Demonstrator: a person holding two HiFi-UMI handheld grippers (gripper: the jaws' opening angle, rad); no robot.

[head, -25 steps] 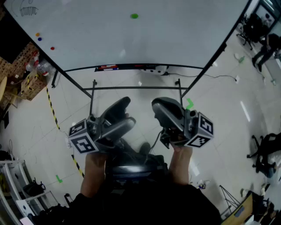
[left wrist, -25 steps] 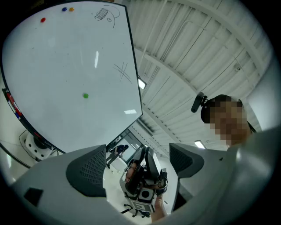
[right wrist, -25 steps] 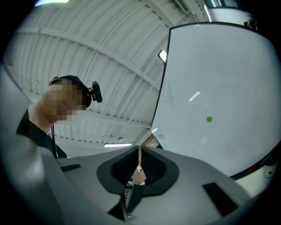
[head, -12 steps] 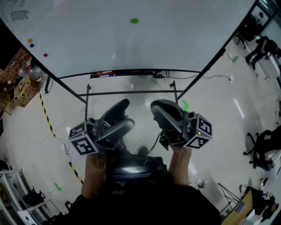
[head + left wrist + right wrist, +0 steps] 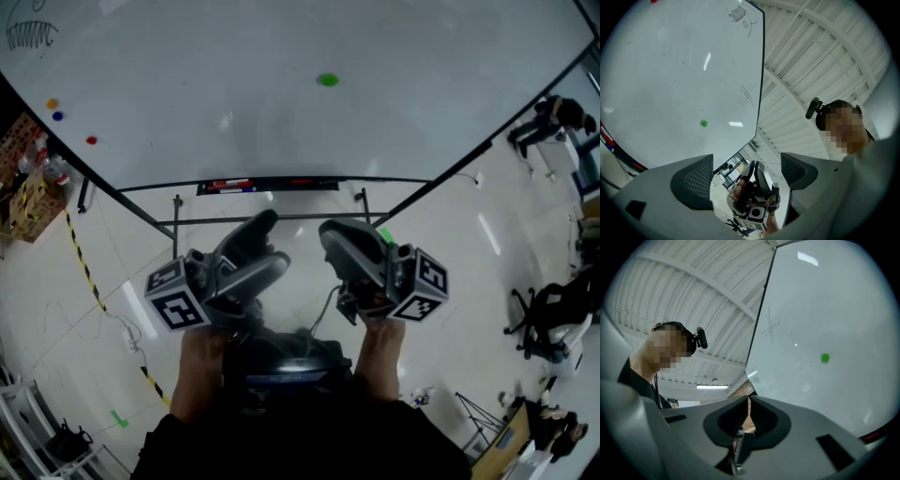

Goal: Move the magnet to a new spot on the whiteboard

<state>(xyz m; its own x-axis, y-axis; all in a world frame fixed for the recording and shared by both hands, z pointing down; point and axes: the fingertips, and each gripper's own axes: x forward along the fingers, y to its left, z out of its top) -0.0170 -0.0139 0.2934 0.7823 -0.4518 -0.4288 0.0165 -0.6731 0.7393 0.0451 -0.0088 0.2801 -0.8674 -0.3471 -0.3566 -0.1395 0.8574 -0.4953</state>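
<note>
Large glossy white whiteboard (image 5: 281,122) stands ahead. The left claw (image 5: 262,246) is spread wide, empty; the right claw (image 5: 345,239) is closed, empty. Small round green magnet (image 5: 327,80) sits mid-board, well apart from both. Judged light, rigid, slick: pinch its rim.

The whiteboard (image 5: 281,122) runs past the top edge; items on its tray (image 5: 328,184) are indistinct.

Bare whiteboard (image 5: 187,103) lies all around the green magnet (image 5: 327,80); the marker tray (image 5: 267,185) runs well below it.
</note>
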